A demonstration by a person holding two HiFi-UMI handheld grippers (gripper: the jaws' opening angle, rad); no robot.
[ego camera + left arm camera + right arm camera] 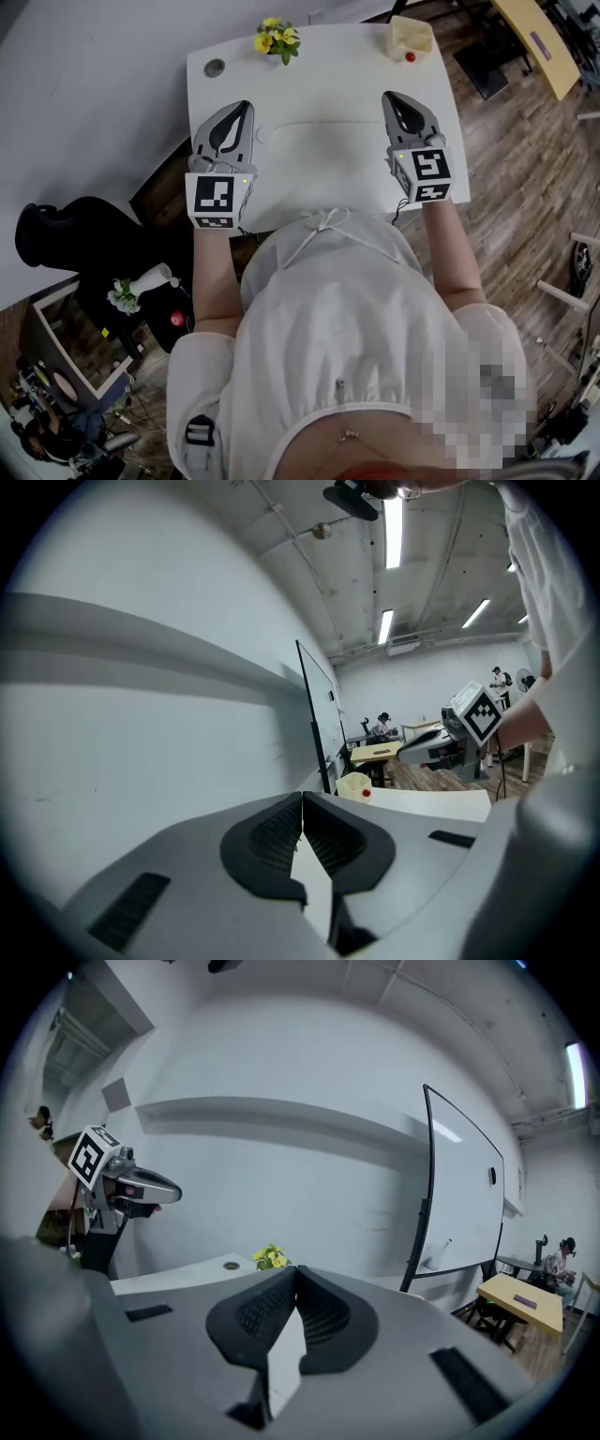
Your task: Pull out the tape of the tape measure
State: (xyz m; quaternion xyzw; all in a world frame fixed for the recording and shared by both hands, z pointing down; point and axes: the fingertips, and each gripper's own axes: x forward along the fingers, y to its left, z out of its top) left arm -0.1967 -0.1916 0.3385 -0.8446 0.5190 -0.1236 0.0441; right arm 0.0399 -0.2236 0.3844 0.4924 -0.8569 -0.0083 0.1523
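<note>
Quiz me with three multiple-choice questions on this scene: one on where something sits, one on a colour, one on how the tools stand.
1. The small bunch of yellow flowers sits where on the white table? A) far edge B) near edge C) centre
2. The small round object beside the cream container is? A) blue B) red C) green
3. The left tool and right tool have jaws? A) both wide apart B) one gripping tape C) both closed, empty
Answers: A, the flowers lie farthest from the person; B, it shows red; C, each gripper view shows tips meeting on nothing.
</note>
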